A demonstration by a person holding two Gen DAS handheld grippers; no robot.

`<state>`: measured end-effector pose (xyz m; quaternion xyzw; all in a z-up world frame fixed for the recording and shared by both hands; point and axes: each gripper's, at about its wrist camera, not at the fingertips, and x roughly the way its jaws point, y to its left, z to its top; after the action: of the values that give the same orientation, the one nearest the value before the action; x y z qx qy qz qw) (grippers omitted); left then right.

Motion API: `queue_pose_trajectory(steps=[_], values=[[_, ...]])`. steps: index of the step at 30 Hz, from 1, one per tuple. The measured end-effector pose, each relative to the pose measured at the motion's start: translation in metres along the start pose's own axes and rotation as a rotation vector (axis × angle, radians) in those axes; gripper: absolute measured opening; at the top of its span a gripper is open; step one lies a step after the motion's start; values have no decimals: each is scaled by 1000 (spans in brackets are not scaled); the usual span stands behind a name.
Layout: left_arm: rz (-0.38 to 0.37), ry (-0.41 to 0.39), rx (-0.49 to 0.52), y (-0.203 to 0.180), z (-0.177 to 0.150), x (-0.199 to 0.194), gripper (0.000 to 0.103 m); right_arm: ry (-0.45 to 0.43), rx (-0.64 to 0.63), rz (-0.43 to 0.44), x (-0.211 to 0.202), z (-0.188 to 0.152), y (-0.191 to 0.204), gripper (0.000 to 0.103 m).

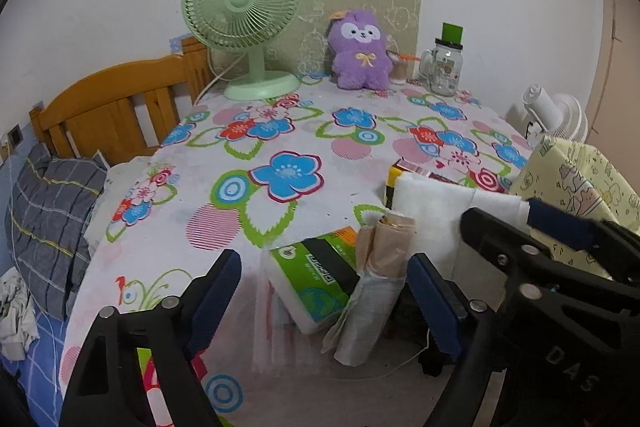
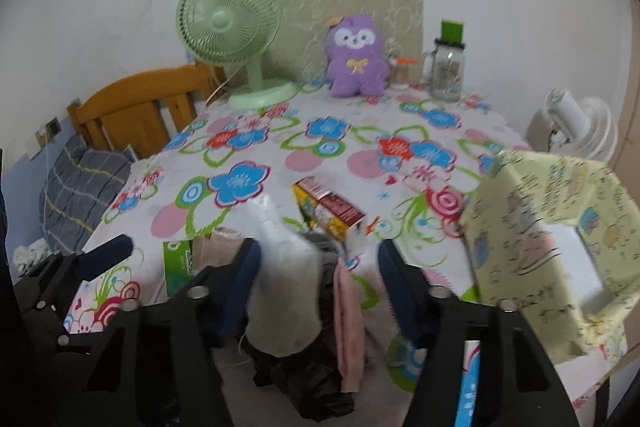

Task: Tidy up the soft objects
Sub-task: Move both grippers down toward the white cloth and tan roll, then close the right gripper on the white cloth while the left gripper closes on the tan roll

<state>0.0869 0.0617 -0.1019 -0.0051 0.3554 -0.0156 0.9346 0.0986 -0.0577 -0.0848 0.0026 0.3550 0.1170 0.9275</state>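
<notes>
A purple plush toy (image 1: 361, 51) sits upright at the back of the floral table (image 1: 280, 131), also in the right wrist view (image 2: 356, 57). A white folded cloth (image 1: 440, 211) hangs between the fingers of my right gripper (image 2: 316, 267); the jaws stand wide and I cannot tell if they grip it. It shows blurred in the right wrist view (image 2: 284, 267), with a pink cloth (image 2: 350, 323) and a dark cloth beside it. My left gripper (image 1: 324, 291) is open and empty at the table's front edge, above a green tissue pack (image 1: 316, 271).
A green fan (image 1: 244, 15) and a glass jar (image 1: 444, 67) stand at the back. A yellow patterned box (image 2: 552, 243) is at the right, a small red-yellow carton (image 2: 332, 211) mid-table. A wooden bed frame (image 1: 112, 107) and a pillow lie to the left.
</notes>
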Motion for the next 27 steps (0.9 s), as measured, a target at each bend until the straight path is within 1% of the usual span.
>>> queue_pose_trajectory(steps=[1,2,3,4,5,7,10,11,13,18,27], values=[[-8,7,0,-1,0,2,81,16,3,15,4,-1,0,50],[-12,12,-1,-1,0,4,79,23,4,20,5,-1,1,43],[-17,17,0,-1,0,6,75,23,0,18,7,-1,2,39],[-21,22,3,-2,0,8,68,23,-5,15,7,-1,2,37],[-23,25,5,-3,0,9,66,19,-12,9,8,-1,2,34],[-45,31,9,-5,0,11,50,14,-21,7,9,0,4,32],[-78,49,10,-9,1,16,34,9,-33,13,10,1,5,28],[-88,52,13,-11,1,17,31,5,-39,13,10,2,6,27],[-107,58,14,-12,2,19,19,0,-46,16,11,3,7,24],[-126,53,24,-15,8,16,10,-11,-45,33,7,7,7,20],[-121,17,33,-20,22,0,8,-30,-26,42,-6,20,2,15]])
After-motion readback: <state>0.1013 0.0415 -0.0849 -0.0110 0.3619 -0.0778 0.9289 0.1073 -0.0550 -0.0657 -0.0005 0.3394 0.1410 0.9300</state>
